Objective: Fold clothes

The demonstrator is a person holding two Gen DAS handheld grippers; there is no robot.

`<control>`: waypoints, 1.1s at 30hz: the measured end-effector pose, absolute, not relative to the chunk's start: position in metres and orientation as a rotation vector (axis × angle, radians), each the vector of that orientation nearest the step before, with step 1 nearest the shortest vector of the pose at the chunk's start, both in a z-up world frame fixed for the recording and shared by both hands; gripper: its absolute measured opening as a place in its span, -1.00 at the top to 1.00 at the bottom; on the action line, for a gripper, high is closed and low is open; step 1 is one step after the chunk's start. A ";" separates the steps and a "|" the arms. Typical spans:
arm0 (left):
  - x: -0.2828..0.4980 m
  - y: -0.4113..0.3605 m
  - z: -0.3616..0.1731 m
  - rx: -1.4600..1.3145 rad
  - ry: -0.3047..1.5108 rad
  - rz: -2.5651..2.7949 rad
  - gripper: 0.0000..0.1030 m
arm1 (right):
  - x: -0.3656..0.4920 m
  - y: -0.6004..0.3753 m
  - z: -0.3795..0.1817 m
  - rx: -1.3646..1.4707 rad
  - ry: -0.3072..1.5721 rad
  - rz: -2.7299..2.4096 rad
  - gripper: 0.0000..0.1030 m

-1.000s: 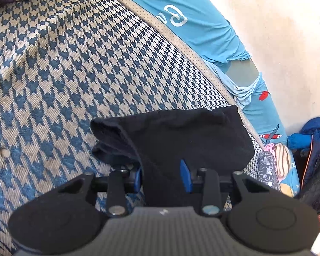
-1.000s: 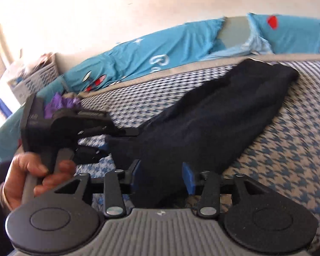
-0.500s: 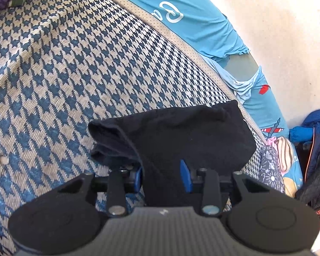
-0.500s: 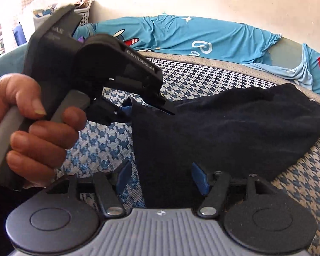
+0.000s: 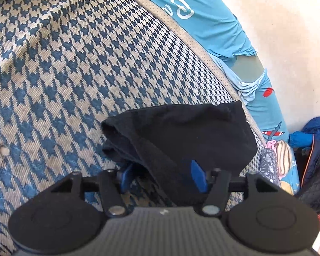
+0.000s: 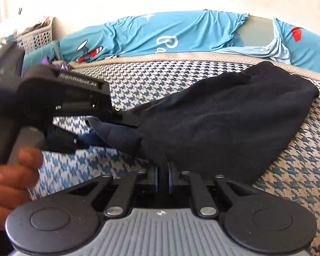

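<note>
- While the left wrist view looks down, the left gripper (image 5: 163,173) spreads its blue fingers (image 5: 198,176) wide around the black knit garment (image 5: 181,136), bunched on the houndstooth mattress (image 5: 74,64); whether they touch cloth is hidden.
- Right wrist view: right gripper (image 6: 163,176) pinched shut on the garment's near edge (image 6: 224,123). I'd judge a fold underway; next, carry that edge across. Garment's shape unclear.

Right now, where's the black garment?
The black garment lies on the houndstooth mattress near its far edge beside the blue sheet, directly ahead in both wrist views, its near edge between the right gripper fingers.
</note>
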State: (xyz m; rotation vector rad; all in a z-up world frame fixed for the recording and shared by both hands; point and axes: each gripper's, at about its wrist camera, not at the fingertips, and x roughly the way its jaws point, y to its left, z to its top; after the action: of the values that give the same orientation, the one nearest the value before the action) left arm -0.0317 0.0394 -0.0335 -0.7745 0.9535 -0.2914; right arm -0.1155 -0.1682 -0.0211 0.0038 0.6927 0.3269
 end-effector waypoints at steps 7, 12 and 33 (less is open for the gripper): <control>-0.022 0.028 -0.032 -0.759 0.929 -0.293 -0.53 | -0.110 -0.181 -0.017 0.148 0.713 0.345 0.81; -0.012 0.026 -0.033 -0.766 0.936 -0.302 0.27 | -0.110 -0.181 -0.018 0.160 0.722 0.345 0.81; 0.011 0.107 0.008 -0.614 0.904 -0.167 0.85 | -0.091 -0.115 -0.004 0.197 0.725 0.564 0.80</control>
State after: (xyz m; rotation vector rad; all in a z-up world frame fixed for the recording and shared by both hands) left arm 0.0106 0.1068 0.0080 -0.6140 0.9043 -0.1670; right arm -0.0910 -0.1147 -0.0044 0.1968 0.7249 0.5638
